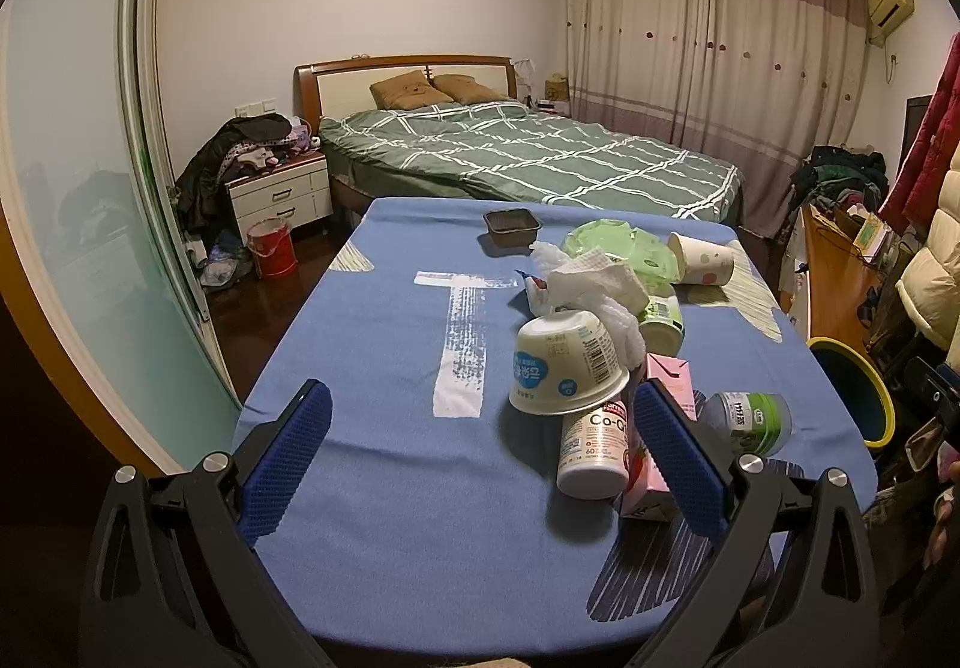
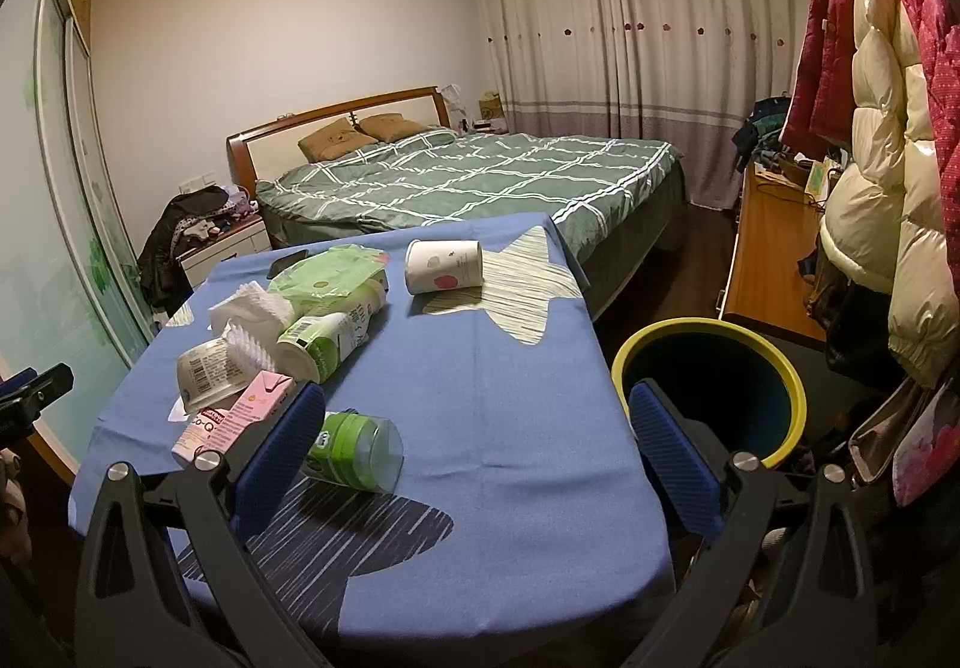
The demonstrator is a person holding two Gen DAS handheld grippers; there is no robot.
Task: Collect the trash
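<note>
White tipped cups, bottles and tissue (image 1: 591,281) litter the blue tablecloth (image 2: 510,428); both grippers' fingers spread, empty.

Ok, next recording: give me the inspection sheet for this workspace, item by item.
Surface: table under a blue cloth with star prints.
Job's things: trash bin, yellow rim, on the floor at the table's right edge; paper cup lying on its side; yogurt tub upside down; supplement bottle, pink carton, clear green-label cup, tissues, green wrapper, brown tray.
Clutter: the trash sits piled together.
Grippers: left claw open, empty; right claw open, empty.
Cables: nothing seen on the table.
Surroundings: bed, curtains, hanging coats.
</note>
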